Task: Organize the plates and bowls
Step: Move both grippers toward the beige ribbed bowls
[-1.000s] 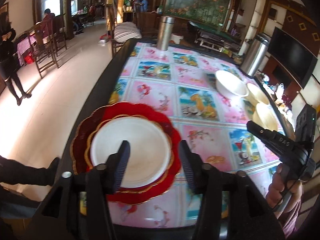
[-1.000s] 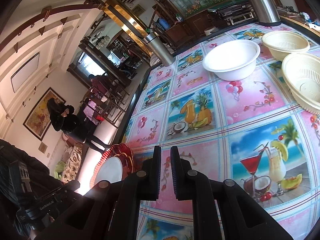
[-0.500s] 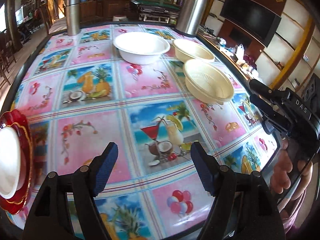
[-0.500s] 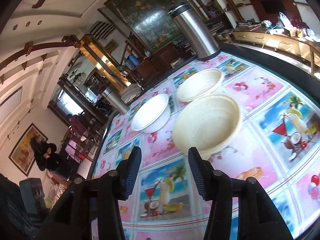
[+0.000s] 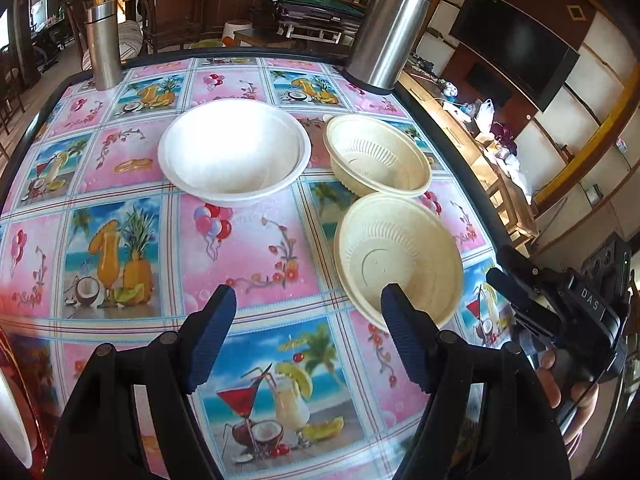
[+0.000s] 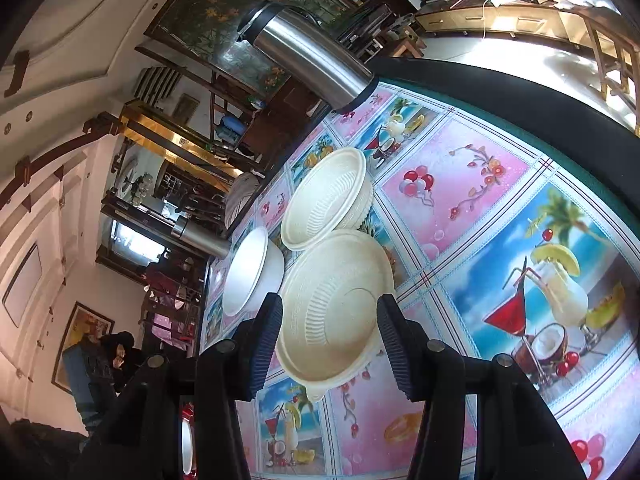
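Left wrist view: left gripper (image 5: 308, 332) spread wide over the tablecloth (image 5: 256, 248), gripping nothing. Near cream bowl (image 5: 398, 256) lies just ahead of its right finger; far cream bowl (image 5: 376, 154) and white bowl (image 5: 234, 150) sit further ahead.

Right wrist view: right gripper (image 6: 328, 336) spread, its fingers flanking the near cream bowl (image 6: 332, 308) without clear contact. Far cream bowl (image 6: 324, 200) lies just beyond, white bowl (image 6: 250, 274) ahead-left.
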`<state>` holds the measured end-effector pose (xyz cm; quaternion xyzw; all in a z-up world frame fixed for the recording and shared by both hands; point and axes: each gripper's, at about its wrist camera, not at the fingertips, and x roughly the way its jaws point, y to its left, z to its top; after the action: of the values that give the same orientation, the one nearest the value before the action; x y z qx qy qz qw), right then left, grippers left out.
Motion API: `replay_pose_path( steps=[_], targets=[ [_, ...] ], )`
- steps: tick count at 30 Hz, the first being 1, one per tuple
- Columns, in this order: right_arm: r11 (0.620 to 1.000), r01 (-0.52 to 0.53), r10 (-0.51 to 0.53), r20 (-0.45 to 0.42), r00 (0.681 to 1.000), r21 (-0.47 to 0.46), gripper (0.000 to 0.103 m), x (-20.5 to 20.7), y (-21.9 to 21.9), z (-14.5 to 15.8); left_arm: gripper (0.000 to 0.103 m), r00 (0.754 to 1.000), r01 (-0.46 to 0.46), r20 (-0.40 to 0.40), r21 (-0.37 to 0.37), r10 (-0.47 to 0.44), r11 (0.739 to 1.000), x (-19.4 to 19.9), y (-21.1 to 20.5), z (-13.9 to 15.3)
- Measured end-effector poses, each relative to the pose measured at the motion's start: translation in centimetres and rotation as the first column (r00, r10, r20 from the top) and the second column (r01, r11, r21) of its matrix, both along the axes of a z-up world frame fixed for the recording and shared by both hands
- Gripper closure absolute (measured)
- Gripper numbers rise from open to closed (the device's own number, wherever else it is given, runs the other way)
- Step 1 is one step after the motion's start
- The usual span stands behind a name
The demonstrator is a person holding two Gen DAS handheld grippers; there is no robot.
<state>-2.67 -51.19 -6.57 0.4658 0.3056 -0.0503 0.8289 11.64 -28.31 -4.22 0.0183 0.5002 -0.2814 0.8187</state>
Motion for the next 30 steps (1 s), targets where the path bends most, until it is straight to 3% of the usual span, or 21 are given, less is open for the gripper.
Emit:
replay_pose_path(
  steps=[8,15,20,30],
  targets=[
    [0.999,-0.001,0.002,-0.030,1.000,0.039,0.050,2.2,-2.3,-2.3,0.028,0.992,-0.021,-0.122,-0.082,0.011,0.996,3.3,-1.9,-2.3],
    [0.996,-0.006,0.007,-0.017,1.000,0.088,0.050,2.6,-3.0,-4.5,0.028,0.987,-0.018,-0.158,-0.132,-0.003,0.991,4.0,-3.0,-3.0],
    [0.996,-0.007,0.008,-0.005,1.000,0.092,0.050,2.5,-3.0,-4.6,0.028,0.987,0.009,-0.160,-0.102,-0.026,0.995,3.7,-4.5,-3.9],
    [0.994,-0.025,0.025,0.002,1.000,0.102,0.050,2.3,-2.4,-4.4,0.028,0.982,0.040,-0.179,-0.131,-0.064,0.991,3.5,-5.2,-4.6]
  ],
)
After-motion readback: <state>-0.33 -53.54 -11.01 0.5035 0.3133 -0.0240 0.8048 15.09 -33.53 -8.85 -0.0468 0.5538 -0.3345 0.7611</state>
